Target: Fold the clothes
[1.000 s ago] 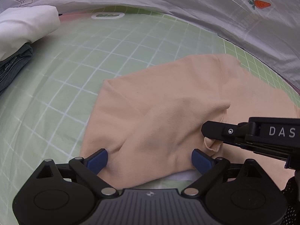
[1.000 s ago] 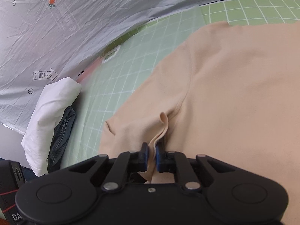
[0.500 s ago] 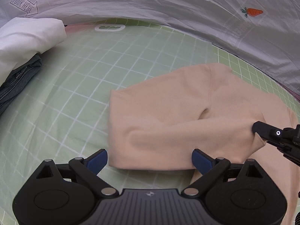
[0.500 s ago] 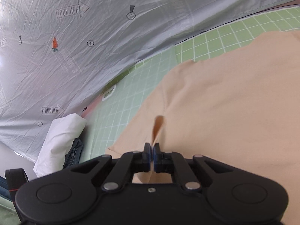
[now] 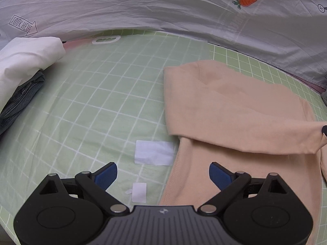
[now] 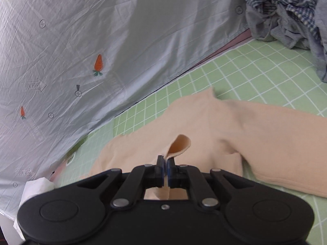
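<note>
Nearest in the left wrist view, the left gripper (image 5: pixel 163 173) has its jaws spread wide with nothing between them, hovering over the green grid mat (image 5: pixel 92 106). One blue pad sits above bare mat, the other above the lower edge of the peach top (image 5: pixel 224 106). Between the pads and a bit ahead there are two white tape patches (image 5: pixel 154 152) stuck on the mat, a big one and a smaller one nearer the gripper.

The right gripper (image 6: pixel 165 167) has its jaws pinched tight on the cuff of the peach top's sleeve (image 6: pixel 179 144), and the cuff end curls up just past the fingertips. That sleeve is drawn across the body of the top, which lies flat on the mat, the other sleeve stretching off to the right.

Further out on the left there's a folded stack: a white garment (image 5: pixel 26 57) on top of dark denim (image 5: pixel 20 100). Behind everything hangs a grey sheet (image 5: pixel 163 10) printed with carrots and "look here" arrows. Far right in the right wrist view, a heap of blue checked clothes (image 6: pixel 286 14) sits on the mat's back corner.
</note>
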Action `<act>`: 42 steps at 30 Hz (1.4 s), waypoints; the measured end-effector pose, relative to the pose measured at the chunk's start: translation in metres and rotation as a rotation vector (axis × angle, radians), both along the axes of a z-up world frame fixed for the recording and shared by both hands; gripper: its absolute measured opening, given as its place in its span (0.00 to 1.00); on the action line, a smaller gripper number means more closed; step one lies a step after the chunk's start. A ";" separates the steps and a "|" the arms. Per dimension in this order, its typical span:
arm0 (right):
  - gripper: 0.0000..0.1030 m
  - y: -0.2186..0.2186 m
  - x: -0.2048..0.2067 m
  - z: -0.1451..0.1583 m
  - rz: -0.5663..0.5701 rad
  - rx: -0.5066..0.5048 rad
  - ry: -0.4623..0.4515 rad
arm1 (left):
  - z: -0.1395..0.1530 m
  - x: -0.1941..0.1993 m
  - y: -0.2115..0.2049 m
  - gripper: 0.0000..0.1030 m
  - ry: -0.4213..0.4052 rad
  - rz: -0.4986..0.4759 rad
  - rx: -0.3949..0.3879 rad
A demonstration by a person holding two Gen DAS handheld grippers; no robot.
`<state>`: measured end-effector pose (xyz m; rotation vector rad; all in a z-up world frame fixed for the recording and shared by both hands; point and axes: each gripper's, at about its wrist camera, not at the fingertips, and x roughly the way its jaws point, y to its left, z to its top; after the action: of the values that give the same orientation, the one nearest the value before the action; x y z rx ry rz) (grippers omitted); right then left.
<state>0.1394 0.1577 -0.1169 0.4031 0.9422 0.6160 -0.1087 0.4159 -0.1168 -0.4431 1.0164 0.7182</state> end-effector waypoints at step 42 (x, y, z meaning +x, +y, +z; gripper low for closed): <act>0.28 -0.142 0.071 -0.038 -0.192 -0.287 -0.017 | -0.044 0.009 -0.053 1.00 0.228 0.218 -0.004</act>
<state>0.2106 0.0161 -0.1553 0.2279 0.9468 0.3030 -0.1000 0.3631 -0.1611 -0.4880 1.1945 0.9792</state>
